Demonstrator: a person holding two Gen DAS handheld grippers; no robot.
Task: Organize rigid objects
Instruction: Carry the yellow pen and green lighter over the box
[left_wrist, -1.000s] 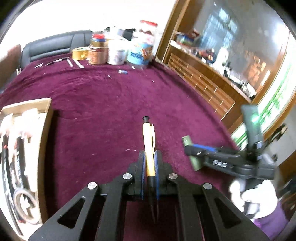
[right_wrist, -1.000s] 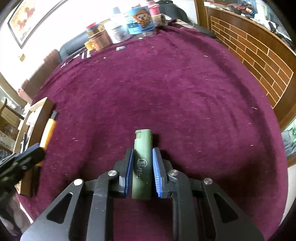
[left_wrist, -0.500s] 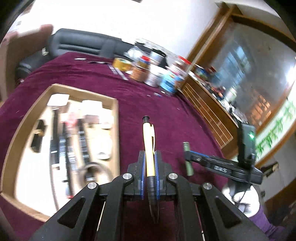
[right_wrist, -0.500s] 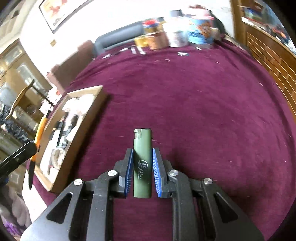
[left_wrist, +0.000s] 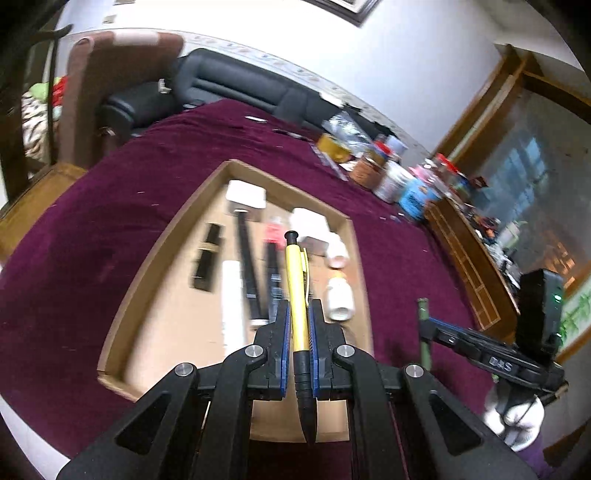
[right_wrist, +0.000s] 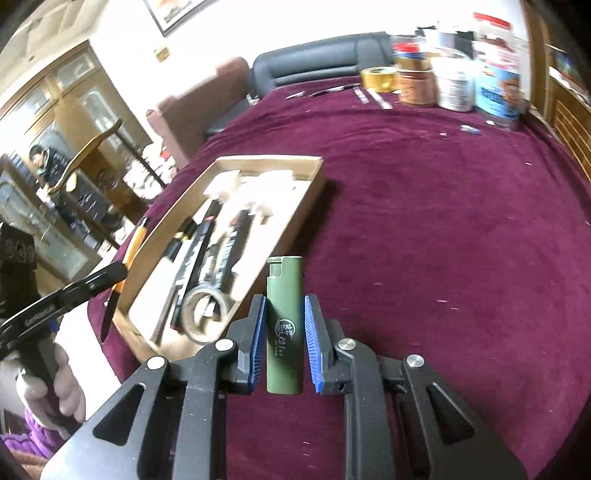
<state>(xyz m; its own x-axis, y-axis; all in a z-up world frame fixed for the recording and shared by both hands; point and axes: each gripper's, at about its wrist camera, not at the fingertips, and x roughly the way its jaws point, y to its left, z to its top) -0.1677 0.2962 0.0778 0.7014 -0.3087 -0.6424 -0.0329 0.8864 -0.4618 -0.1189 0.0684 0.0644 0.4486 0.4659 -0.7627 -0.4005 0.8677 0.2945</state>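
Note:
My left gripper (left_wrist: 297, 314) is shut on a yellow pen (left_wrist: 296, 295) with a black tip, held over the near part of a shallow cardboard tray (left_wrist: 177, 229). The tray holds black pens, white boxes, a small white bottle and a tape roll. My right gripper (right_wrist: 284, 310) is shut on a green lighter (right_wrist: 284, 317), held upright above the purple tablecloth just right of the tray (right_wrist: 295, 221). The right gripper with the lighter (left_wrist: 423, 332) also shows in the left wrist view, and the left gripper (right_wrist: 125, 269) with the pen shows at the left edge of the right wrist view.
Jars, tins and a gold tape roll (right_wrist: 378, 79) stand at the table's far edge with loose small tools beside them. A black sofa (left_wrist: 236, 88) and a brown chair (left_wrist: 107, 81) stand behind the table. A wooden cabinet (left_wrist: 469, 254) runs along the right side.
Both grippers have swung left toward the tray. The left gripper with the pen is now over the tray; the right one with the lighter is now beside the tray's right edge.

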